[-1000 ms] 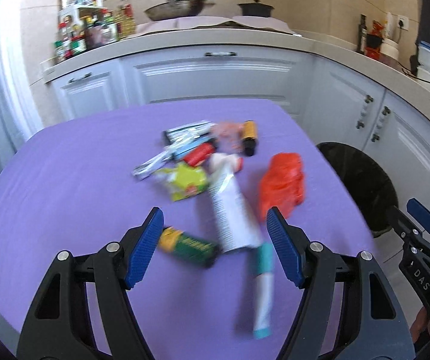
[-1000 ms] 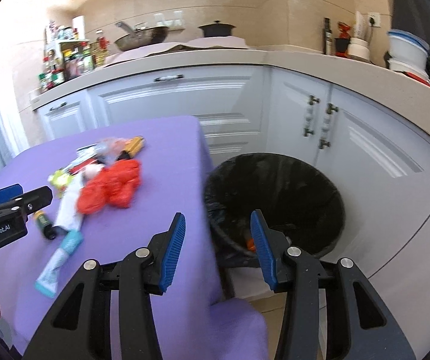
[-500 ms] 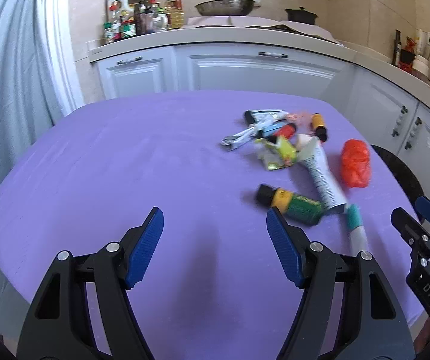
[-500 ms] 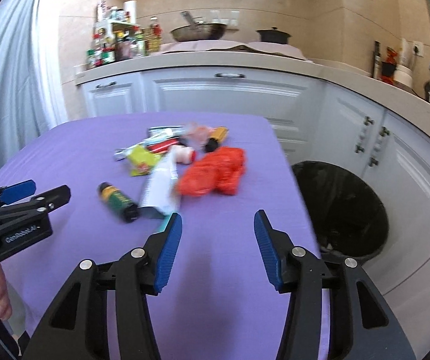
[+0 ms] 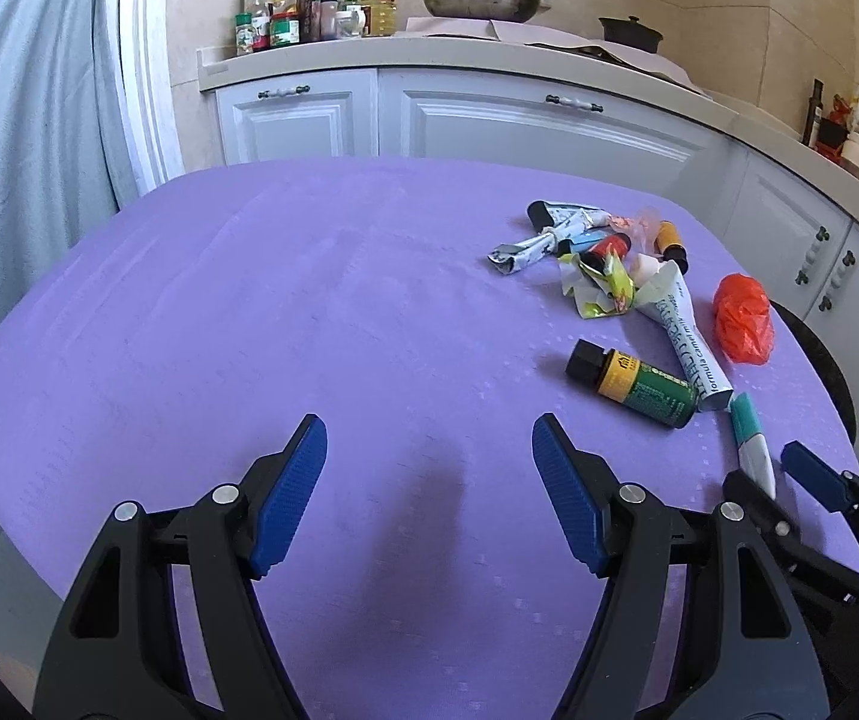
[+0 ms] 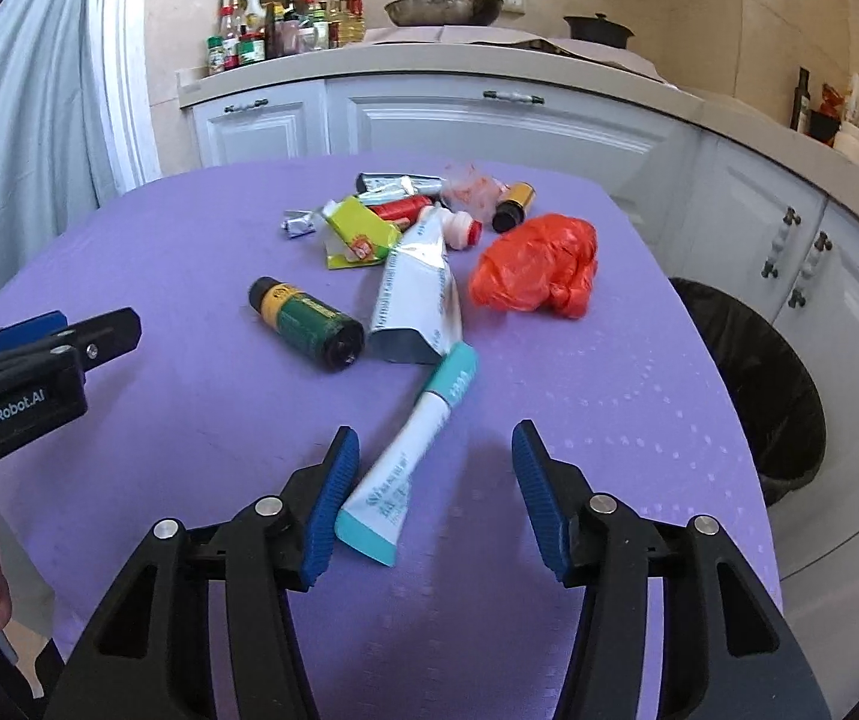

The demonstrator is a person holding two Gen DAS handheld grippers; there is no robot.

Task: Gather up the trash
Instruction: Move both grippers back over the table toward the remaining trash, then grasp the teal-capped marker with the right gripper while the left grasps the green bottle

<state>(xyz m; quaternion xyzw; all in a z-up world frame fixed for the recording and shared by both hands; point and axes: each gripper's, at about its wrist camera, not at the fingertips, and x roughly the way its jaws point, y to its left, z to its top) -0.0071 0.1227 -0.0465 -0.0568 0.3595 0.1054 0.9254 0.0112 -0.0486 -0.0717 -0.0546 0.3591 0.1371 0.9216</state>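
Note:
A pile of trash lies on the purple table [image 6: 579, 396]: a white and teal tube [image 6: 411, 456], a green bottle [image 6: 306, 324], a large silver tube [image 6: 414, 300], a crumpled red bag [image 6: 534, 273], a yellow-green wrapper [image 6: 357, 234] and smaller bottles behind. My right gripper [image 6: 434, 495] is open over the near end of the teal tube. My left gripper [image 5: 429, 495] is open and empty above bare cloth, left of the pile; the green bottle [image 5: 636, 384] and red bag [image 5: 741, 318] lie to its right. The black-lined bin [image 6: 765, 384] stands right of the table.
White cabinets [image 6: 489, 120] and a counter with spice bottles [image 6: 261, 36], a pan [image 6: 441, 6] and a pot curve around the back and right. A grey curtain [image 5: 15, 150] hangs on the left. The left gripper also shows at the left of the right wrist view [image 6: 39, 354].
The right gripper has swung left from the bin to the table and now straddles the teal tube. The left gripper has drawn back and left, away from the pile.

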